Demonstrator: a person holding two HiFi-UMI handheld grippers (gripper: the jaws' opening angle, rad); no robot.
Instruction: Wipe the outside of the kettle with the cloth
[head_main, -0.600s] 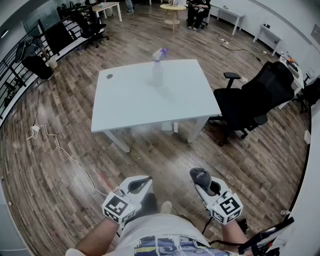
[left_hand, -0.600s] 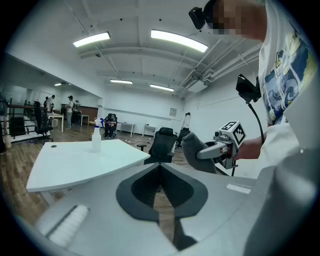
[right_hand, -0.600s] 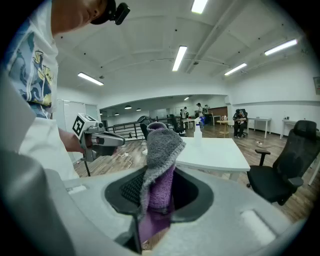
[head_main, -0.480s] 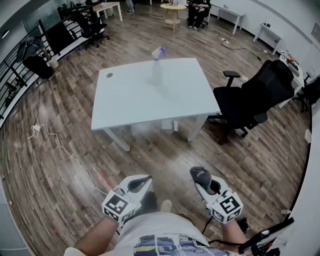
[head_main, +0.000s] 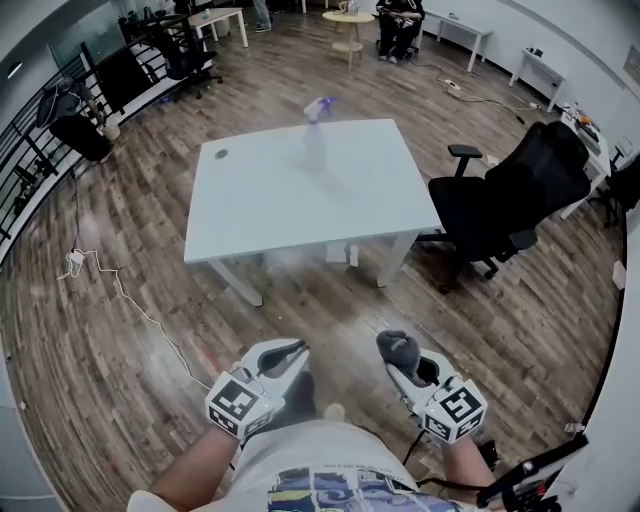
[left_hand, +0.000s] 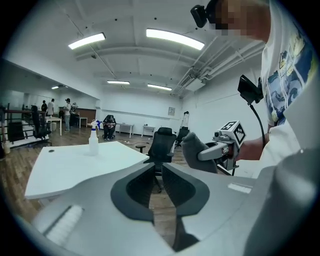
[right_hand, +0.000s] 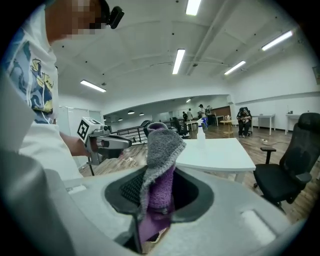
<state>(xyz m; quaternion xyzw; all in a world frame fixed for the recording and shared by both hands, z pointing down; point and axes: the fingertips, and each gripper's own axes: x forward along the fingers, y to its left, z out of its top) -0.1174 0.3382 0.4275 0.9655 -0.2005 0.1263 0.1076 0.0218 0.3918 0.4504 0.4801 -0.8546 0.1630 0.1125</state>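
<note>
Head view, looking steeply down: standing well back from table (head_main: 300, 200), with left gripper (head_main: 288, 352) and right gripper (head_main: 398, 360) held low over bare floor (head_main: 140, 330). Left jaws almost together, nothing between them. Right jaws clenched on cloth (head_main: 397, 346), grey outside and purple within, bunched and poking up past the tips.

No kettle in any view: none on the table, none on the visible floor. Judged from that, wiping not begun, with finding the kettle as the step in hand.

To do it well:
- Look round for the kettle before walking off.
- Keep the cloth pinched hard on the way, to prevent slipping.
- Once there, probably open the left jaws and steady the kettle by handle or base.
- Press the loose bunch of cloth, not the hard tips, against the wall and sweep round it.
- Mind chair (head_main: 510, 200), just beside the table's right edge.

Containers: only bottle (head_main: 316, 135), purple trigger head, upright near the table's far edge. Translucent, fill level not readable. Small dark round spot (head_main: 221, 154) near the far left corner, too small to name.
</note>
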